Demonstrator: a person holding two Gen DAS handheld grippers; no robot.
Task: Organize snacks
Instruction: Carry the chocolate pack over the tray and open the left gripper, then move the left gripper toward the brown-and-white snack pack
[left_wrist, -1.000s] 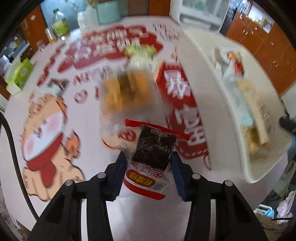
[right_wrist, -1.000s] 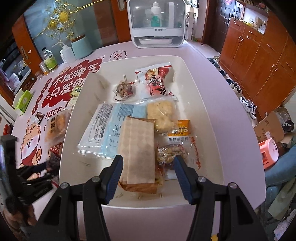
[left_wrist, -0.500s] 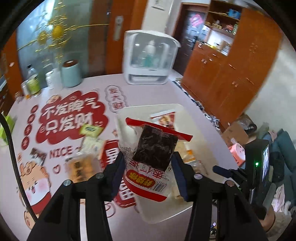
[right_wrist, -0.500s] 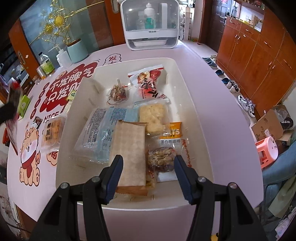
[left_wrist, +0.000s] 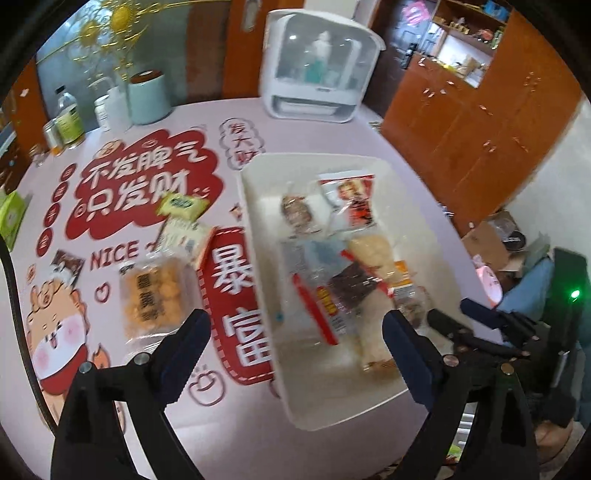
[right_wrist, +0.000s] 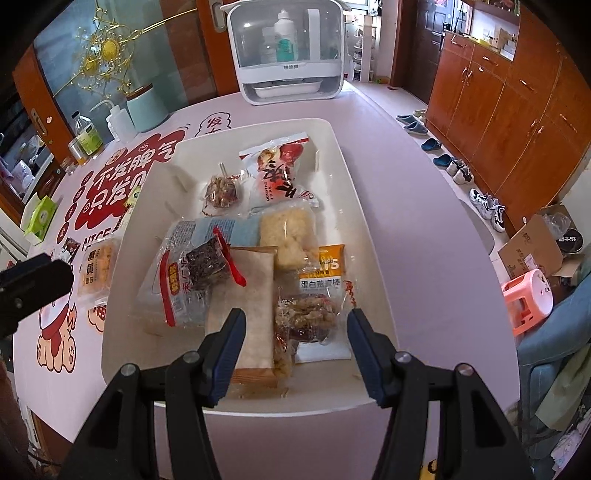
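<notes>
A clear snack packet with a red edge and a dark bar inside (left_wrist: 332, 291) (right_wrist: 195, 280) lies in the white tray (left_wrist: 255, 236) (right_wrist: 354, 206), on top of a pale blue packet (right_wrist: 207, 229). My left gripper (left_wrist: 295, 350) hangs above the tray's near left part; its jaws are opening wide and hold nothing. My right gripper (right_wrist: 293, 347) hovers over the tray's near end, its jaws apart with nothing gripped, above a beige flat packet (right_wrist: 243, 306). On the table left of the tray lie an orange biscuit pack (left_wrist: 153, 291), a white packet (left_wrist: 184, 236) and a yellow-green packet (left_wrist: 181, 203).
The tray also holds a red-and-white bag (right_wrist: 280, 170), a round nut sweet (right_wrist: 221, 190), a yellow puffed pack (right_wrist: 288, 232) and an orange bar (right_wrist: 321, 273). A white cabinet-like appliance (right_wrist: 288, 55), a mint canister (left_wrist: 147, 96) and bottles (left_wrist: 66, 118) stand at the table's far side.
My left gripper carried the red-edged packet from the table up over the tray, then its jaws spread and the packet dropped into the tray. The right gripper stayed put.
</notes>
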